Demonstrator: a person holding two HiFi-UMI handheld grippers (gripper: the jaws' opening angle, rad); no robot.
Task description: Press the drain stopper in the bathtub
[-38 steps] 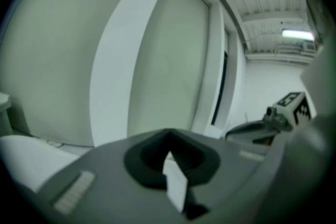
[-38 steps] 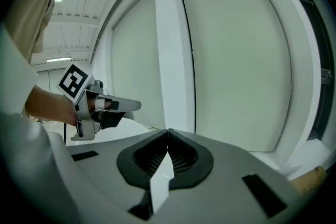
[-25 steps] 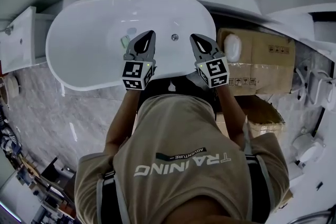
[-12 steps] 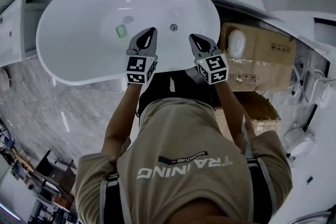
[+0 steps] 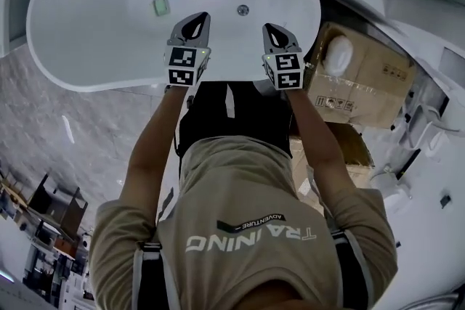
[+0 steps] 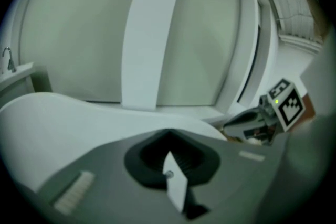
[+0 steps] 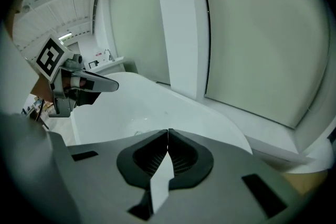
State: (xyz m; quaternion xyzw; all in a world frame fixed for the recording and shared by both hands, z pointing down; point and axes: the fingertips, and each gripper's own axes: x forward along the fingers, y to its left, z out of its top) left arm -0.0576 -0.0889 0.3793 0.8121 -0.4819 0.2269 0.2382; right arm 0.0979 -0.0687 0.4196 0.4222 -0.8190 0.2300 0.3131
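Drain stopper, a small round metal disc (image 5: 243, 9), sat low inside the white oval bathtub (image 5: 73, 47), untouched. Left claw (image 5: 199, 18) and right claw (image 5: 272, 29), both pinched shut and empty, had advanced over the near rim, flanking it from above. Press not begun; reach-down judged next.

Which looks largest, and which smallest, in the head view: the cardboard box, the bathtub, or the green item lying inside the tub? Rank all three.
1. bathtub
2. cardboard box
3. green item
The gaps are plain; none look alike.
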